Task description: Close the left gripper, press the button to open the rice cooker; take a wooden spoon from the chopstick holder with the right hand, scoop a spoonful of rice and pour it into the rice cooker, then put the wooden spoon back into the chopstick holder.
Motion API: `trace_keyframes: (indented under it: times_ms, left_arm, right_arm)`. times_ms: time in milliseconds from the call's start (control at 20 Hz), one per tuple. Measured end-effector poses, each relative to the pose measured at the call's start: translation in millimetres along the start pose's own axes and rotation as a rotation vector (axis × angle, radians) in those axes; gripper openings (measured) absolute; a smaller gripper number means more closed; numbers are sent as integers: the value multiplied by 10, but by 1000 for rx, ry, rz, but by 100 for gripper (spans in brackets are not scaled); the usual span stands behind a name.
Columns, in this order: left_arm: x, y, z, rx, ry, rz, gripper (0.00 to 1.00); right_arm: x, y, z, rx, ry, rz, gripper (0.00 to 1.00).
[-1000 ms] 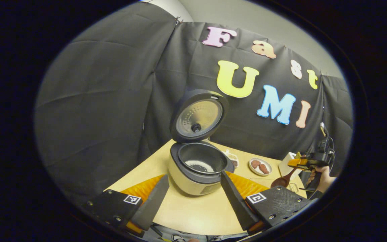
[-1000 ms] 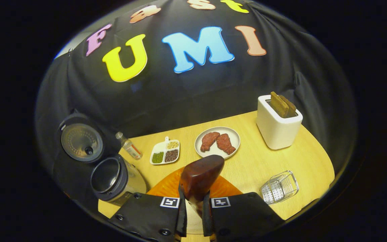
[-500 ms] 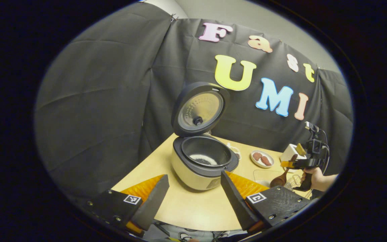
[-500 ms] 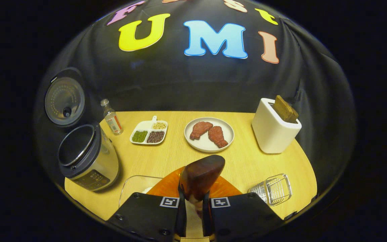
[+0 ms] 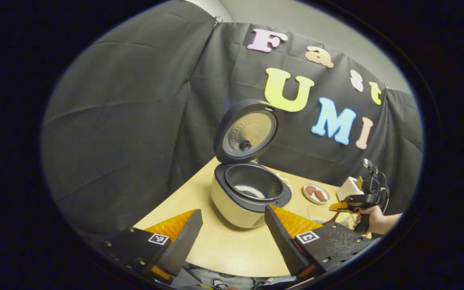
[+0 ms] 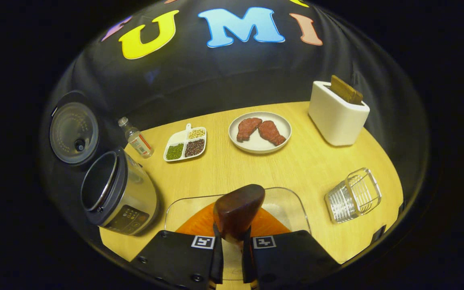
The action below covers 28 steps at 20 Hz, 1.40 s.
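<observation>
The rice cooker (image 5: 252, 197) stands with its lid (image 5: 250, 131) up, and a little white rice lies in the pot. My left gripper (image 5: 232, 241) hangs open in front of it, holding nothing. My right gripper (image 6: 232, 257) is shut on the dark wooden spoon (image 6: 238, 209), whose bowl sits over the clear rice container (image 6: 296, 201). To the left stands the cooker (image 6: 121, 193), and the wire chopstick holder (image 6: 353, 195) lies to the right. The left gripper view shows the right gripper (image 5: 355, 201) in a hand (image 5: 373, 219), low over the table.
At the back of the table (image 6: 304, 169) are a small bottle (image 6: 135, 137), a divided dish of beans (image 6: 185, 144), a plate with two meat pieces (image 6: 260, 131) and a white toaster (image 6: 338, 112) with bread. The black cloth wall rises behind.
My right gripper has come down and back with the spoon, so the spoon's bowl now sits over the clear rice container. The left gripper has only drifted slightly and stays open.
</observation>
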<state>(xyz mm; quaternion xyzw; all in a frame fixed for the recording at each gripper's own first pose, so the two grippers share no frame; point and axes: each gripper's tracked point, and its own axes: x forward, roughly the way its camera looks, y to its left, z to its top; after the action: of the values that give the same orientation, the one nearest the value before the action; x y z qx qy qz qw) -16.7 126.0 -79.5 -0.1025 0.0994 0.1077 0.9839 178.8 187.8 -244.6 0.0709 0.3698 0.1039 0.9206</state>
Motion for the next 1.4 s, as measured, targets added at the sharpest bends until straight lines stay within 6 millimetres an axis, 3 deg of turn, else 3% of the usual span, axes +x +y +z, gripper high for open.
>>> trace_keyframes:
  times_ms: [100,150,300,450,650,1050,1150,1250,1400]
  left_arm:
    - [-39,38,-24,-18,7,-5,98]
    - [-51,78,-29,-21,9,-3,98]
    - [-38,186,-86,-23,15,12,98]
    - [-82,266,-16,-33,7,19,98]
    - [-50,268,8,-30,-1,26,98]
    - [17,62,102,6,-16,8,98]
    - [39,-8,103,21,-22,-1,98]
    - [46,-61,92,35,-23,-7,99]
    - [16,-92,72,50,-22,-14,98]
  right_arm:
    - [2,147,-80,64,48,43,20]
    - [-2,204,-96,95,61,59,17]
    - [2,277,-106,153,83,65,20]
    - [5,429,-122,254,116,111,20]
    - [-39,440,-123,319,136,119,20]
    - [-108,17,-80,449,120,117,17]
    - [-128,-107,-29,480,104,110,20]
    - [-162,-187,23,537,99,115,17]
    - [-180,-271,58,649,113,122,20]
